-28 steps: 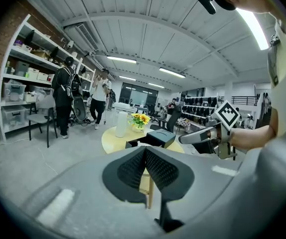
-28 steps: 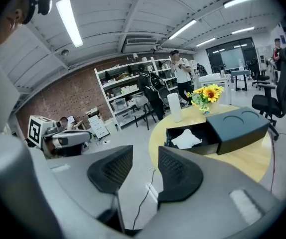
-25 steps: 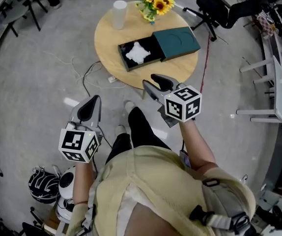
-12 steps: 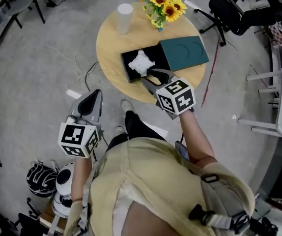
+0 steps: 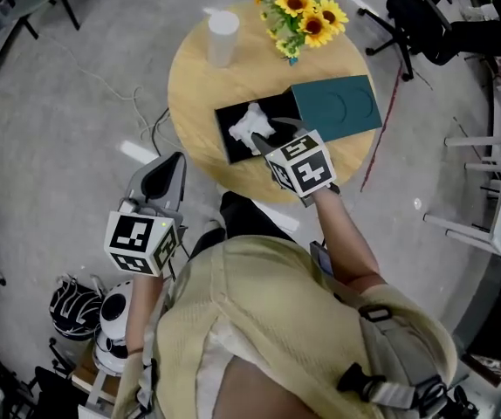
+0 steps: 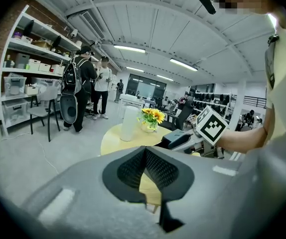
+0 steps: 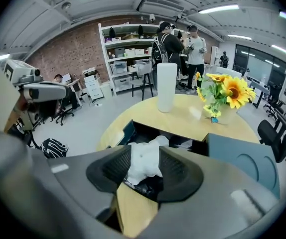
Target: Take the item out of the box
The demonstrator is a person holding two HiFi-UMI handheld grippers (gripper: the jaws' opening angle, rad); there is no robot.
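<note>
An open black box point(image 5: 229, 145) point(image 7: 131, 128) lies on the round wooden table point(image 5: 196, 85), with a crumpled white item point(image 5: 250, 122) point(image 7: 144, 159) inside. Its teal lid point(image 5: 338, 107) point(image 7: 242, 158) rests beside it on the right. My right gripper point(image 5: 270, 134) point(image 7: 144, 156) hangs over the box's near edge, pointing down at the item. Its jaws have just been opening. The white item shows in the gap between them, and the pads do not press on it. My left gripper point(image 5: 174, 161) point(image 6: 145, 151) is over the floor short of the table, shut and empty.
A white cup point(image 5: 223, 35) and a vase of sunflowers point(image 5: 307, 16) stand at the table's far side. Helmets point(image 5: 80, 308) lie on the floor at lower left. An office chair point(image 5: 425, 20) and white stands are to the right. People stand by shelves point(image 6: 85, 83).
My right gripper has travelled forward and down from in front of the table to the box, now at the white item. The left gripper has also moved forward a little.
</note>
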